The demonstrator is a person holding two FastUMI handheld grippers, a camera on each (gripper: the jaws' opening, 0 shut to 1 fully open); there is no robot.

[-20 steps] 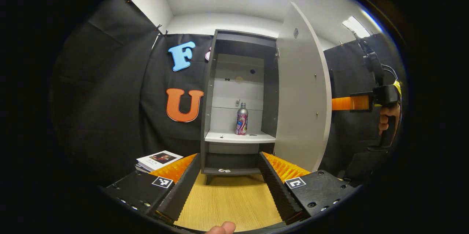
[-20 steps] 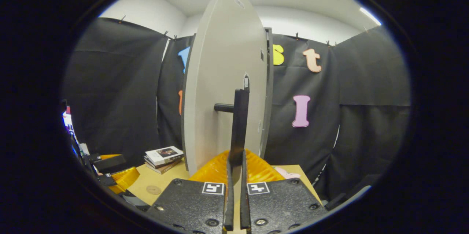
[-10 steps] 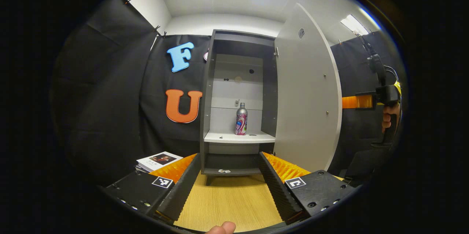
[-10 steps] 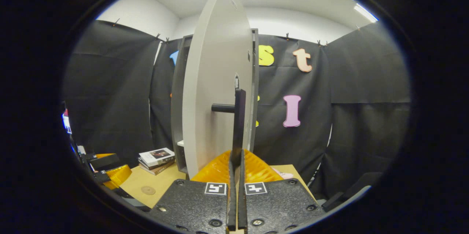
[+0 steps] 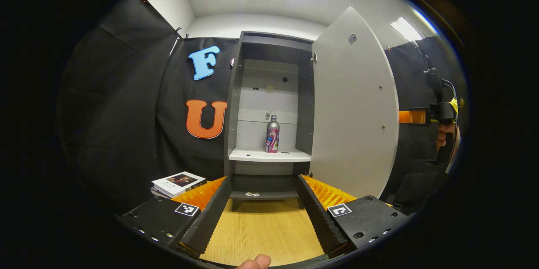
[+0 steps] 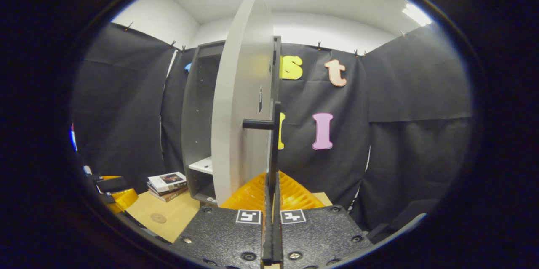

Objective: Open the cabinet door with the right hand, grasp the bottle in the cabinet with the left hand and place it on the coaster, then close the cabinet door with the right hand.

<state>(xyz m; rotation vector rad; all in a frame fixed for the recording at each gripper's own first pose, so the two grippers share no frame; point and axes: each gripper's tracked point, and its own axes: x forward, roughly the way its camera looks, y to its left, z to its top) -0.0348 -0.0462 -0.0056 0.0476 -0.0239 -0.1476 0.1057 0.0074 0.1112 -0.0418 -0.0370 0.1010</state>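
A silver bottle [image 5: 272, 134] with a colourful label stands upright on the cabinet [image 5: 269, 156] shelf, ahead between the left gripper's [image 5: 263, 206] wide-spread fingers, while the right gripper [image 6: 271, 201] clamps the door handle [image 6: 275, 142].

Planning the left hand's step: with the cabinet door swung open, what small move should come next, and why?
Probably ease the left tool forward toward the bottle. The door stands wide, held by the right tool shut on its handle; the bottle stands upright on the shelf, unblocked, and the left tool is open.
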